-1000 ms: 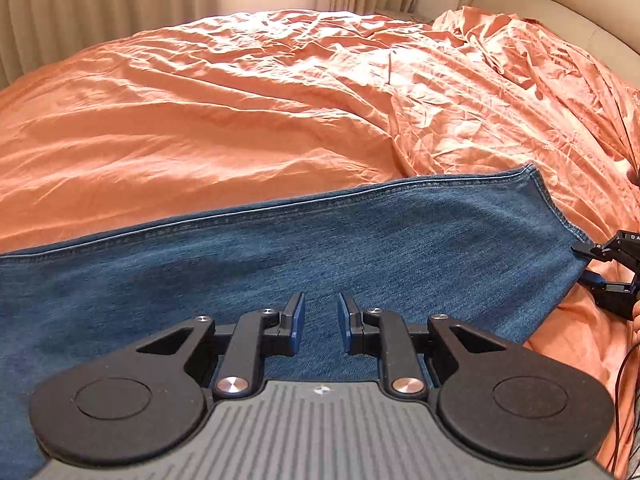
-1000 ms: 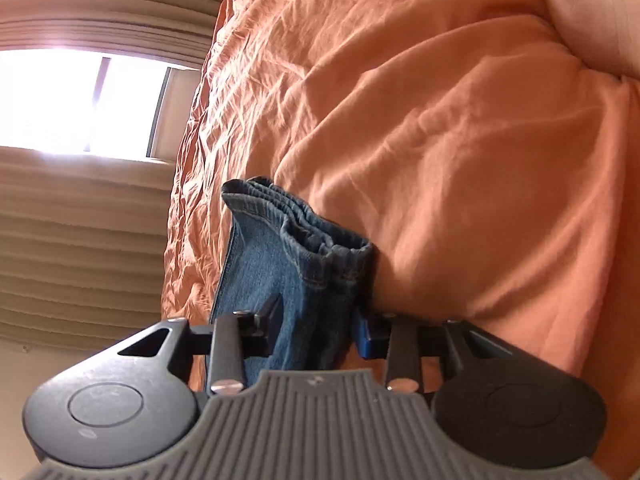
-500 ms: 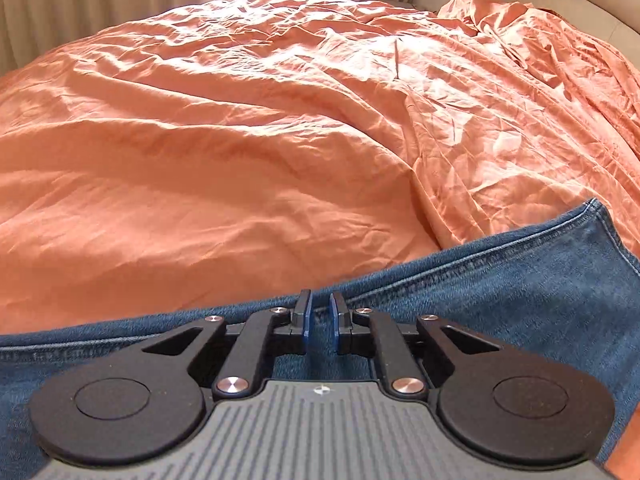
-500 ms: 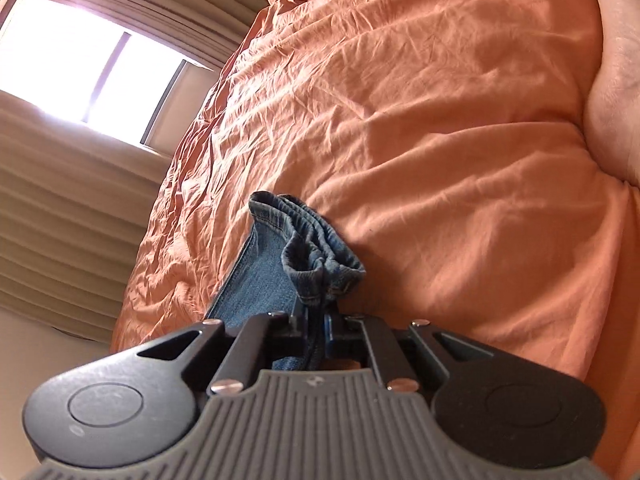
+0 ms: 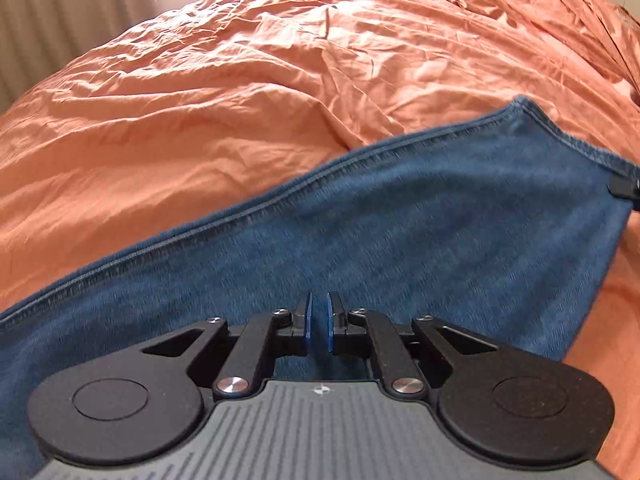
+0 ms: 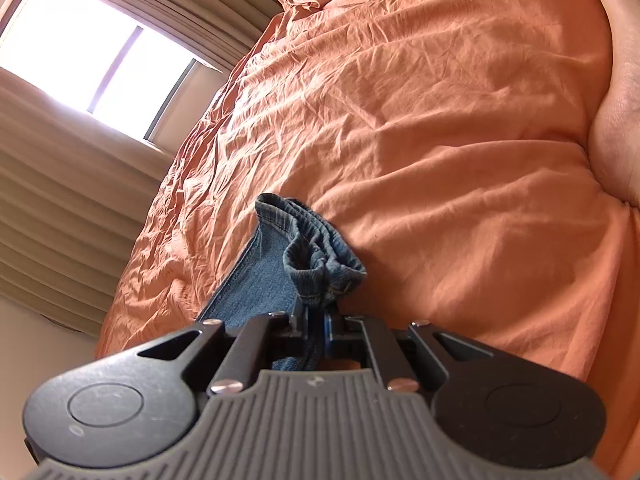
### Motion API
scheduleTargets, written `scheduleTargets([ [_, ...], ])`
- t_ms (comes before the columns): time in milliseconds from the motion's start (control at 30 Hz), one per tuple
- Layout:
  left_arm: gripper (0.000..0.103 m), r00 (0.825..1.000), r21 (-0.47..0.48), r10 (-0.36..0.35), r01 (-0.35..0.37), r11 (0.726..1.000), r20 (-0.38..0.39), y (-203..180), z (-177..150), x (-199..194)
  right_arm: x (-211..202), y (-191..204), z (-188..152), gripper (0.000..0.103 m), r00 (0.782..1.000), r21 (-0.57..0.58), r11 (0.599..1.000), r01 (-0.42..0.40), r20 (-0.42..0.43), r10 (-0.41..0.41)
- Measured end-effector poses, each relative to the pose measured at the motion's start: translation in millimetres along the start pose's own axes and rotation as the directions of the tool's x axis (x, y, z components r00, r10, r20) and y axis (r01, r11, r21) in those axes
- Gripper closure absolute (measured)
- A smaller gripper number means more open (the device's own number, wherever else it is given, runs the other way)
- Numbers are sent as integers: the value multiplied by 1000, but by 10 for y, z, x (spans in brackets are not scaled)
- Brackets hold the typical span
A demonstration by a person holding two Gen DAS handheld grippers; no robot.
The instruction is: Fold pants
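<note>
Both tools pinch the jeans (image 5: 400, 232), lifted over the bed (image 5: 200, 100): right tool (image 6: 318, 320) grips the bunched hem, left tool (image 5: 319, 320) apparently the lower edge. Next, carry the fold across evenly.

The left tool (image 5: 319, 325) is seen at the bottom, with its two blue pads (image 5: 307, 320) brought very close together. A thin bit of blue cloth is pinched between them. The blue pants (image 5: 400, 236) are stretched wide across the middle, and a stitched seam is seen along their top edge. A big orange sheet (image 5: 240, 92) with many wrinkles is spread over the bed behind them. At the far right edge, a small black part of the right tool (image 5: 626, 189) is seen touching the corner of the pants. Pale curtains (image 5: 68, 4) are seen at the top left.
</note>
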State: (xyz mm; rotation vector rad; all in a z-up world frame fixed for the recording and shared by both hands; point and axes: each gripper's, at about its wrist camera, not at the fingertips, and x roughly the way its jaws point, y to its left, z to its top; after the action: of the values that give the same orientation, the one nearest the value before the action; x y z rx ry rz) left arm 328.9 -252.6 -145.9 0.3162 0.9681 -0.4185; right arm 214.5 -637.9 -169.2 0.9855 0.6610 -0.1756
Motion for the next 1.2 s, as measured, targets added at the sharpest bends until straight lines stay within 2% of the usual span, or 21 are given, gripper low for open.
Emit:
scheduleTargets([
  [133,98,999,-36,-38,37,999,-27,-108,-256,-173,-33,42,-8,101,1000,-17,1000,-6,16,7],
  [300,99,993,-109,-112,109,988,-25,-198,-542,-376,-125,150,-31,101,999,-42,999,-21,41,22],
  [400,99,990,-112,-143,140,984,-14,-221,-649,-493,-211,279,-59,102,997,-70,997,-28,67,33],
  [500,97,979,-112,-203,203,973,18,-134,-720,-696,-315,547,-82,102,994,-130,991,-21,99,34],
  [633,97,979,-117,-191,199,973,78,94,-796,-1058,-502,1082,-192,102,986,-247,968,-48,145,86],
  [733,97,977,-146,-174,192,970,127,358,-881,-1326,-648,1503,-395,102,977,-348,933,-90,153,151],
  [833,97,976,-178,-128,159,971,175,651,-971,-1543,-746,1976,-675,102,967,-460,878,-133,134,217],
  [1000,97,975,-261,-66,121,958,211,1133,-1187,-1786,-822,2669,-1266,102,951,-634,752,-181,83,299],
  [1100,97,973,-316,-43,116,942,227,1401,-1322,-1861,-737,2963,-1612,102,944,-688,693,-216,34,327],
  [1200,97,969,-373,-36,128,919,244,1635,-1429,-1884,-526,3171,-1989,102,939,-707,654,-268,-39,343],
])
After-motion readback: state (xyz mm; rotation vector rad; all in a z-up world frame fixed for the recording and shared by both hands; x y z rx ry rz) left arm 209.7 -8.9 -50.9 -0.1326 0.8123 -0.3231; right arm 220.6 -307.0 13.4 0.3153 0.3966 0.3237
